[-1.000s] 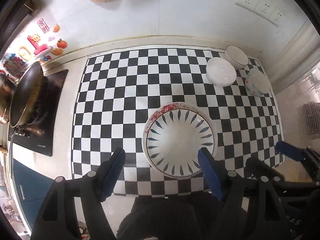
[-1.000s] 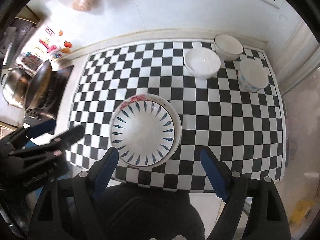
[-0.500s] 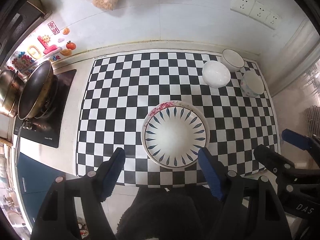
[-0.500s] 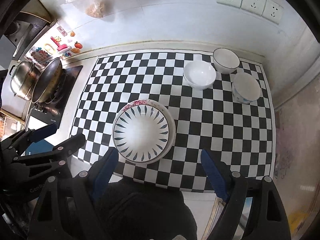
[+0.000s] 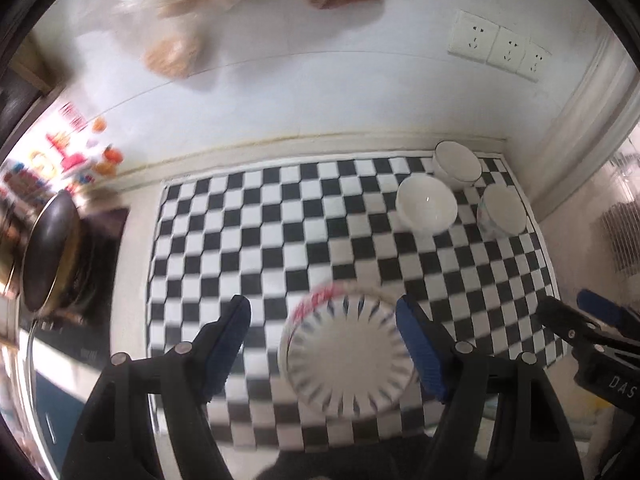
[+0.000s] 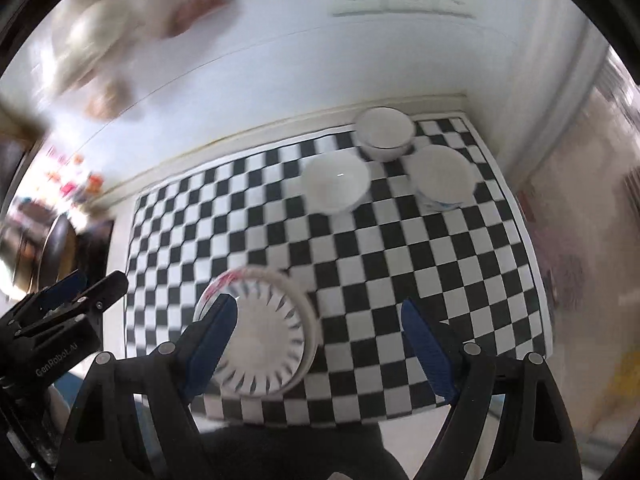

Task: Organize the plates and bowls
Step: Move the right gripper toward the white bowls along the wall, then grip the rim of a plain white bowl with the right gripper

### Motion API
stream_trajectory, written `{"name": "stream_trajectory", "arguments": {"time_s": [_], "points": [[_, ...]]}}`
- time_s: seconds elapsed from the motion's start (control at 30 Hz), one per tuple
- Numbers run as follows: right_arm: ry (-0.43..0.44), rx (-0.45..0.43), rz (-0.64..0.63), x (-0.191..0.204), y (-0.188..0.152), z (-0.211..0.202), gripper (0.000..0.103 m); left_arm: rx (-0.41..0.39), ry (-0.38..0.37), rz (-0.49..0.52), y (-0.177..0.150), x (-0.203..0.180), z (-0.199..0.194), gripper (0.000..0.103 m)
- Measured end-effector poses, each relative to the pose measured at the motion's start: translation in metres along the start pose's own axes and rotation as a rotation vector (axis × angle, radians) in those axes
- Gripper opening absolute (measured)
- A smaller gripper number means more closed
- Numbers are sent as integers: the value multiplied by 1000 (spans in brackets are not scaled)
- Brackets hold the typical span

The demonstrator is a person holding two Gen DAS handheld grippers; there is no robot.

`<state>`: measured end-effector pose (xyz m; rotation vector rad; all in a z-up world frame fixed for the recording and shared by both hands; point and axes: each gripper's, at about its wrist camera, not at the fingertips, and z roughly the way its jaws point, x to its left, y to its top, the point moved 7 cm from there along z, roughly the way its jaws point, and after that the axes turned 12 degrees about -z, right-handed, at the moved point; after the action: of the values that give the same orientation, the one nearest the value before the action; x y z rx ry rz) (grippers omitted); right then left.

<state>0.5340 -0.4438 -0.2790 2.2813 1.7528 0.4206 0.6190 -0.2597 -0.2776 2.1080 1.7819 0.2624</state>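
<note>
A stack of plates (image 5: 346,354), the top one white with blue leaf marks, a red-flowered rim beneath, sits near the front of the checkered mat (image 5: 280,220); it also shows in the right wrist view (image 6: 260,340). Three white bowls stand at the far right: a plain one (image 5: 426,204) (image 6: 335,186), one by the wall (image 5: 457,163) (image 6: 385,130), one with blue marks (image 5: 502,212) (image 6: 440,178). My left gripper (image 5: 326,344) is open and empty above the plates. My right gripper (image 6: 320,340) is open and empty, its left finger over the plates.
A dark wok (image 5: 50,252) sits on a stove at the left. Wall sockets (image 5: 500,46) are on the white wall behind. Bags (image 5: 176,52) hang above the counter. The mat's front edge lies just past the plates.
Both views have tilted up towards the wall and blurred with motion. The plates now sit lower in each frame. Plates and bowls have not moved on the mat.
</note>
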Motion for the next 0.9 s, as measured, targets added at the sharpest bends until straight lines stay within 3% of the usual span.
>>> {"name": "stream_trajectory", "arguments": {"time_s": [0.2, 0.33, 0.53, 0.73, 0.83, 0.9], "points": [[25, 18, 153, -44, 25, 59, 86, 75, -109, 49, 37, -27, 66, 74], [24, 61, 199, -70, 42, 104, 87, 192, -147, 60, 51, -49, 126, 74], [71, 138, 207, -98, 72, 177, 86, 314, -142, 17, 71, -76, 207, 73], [114, 221, 160, -104, 98, 246, 84, 339, -110, 18, 94, -103, 252, 73], [130, 251, 145, -104, 106, 270, 76, 355, -105, 31, 101, -114, 267, 68], [133, 268, 136, -105, 111, 282, 70, 376, -103, 40, 104, -119, 278, 58]]}}
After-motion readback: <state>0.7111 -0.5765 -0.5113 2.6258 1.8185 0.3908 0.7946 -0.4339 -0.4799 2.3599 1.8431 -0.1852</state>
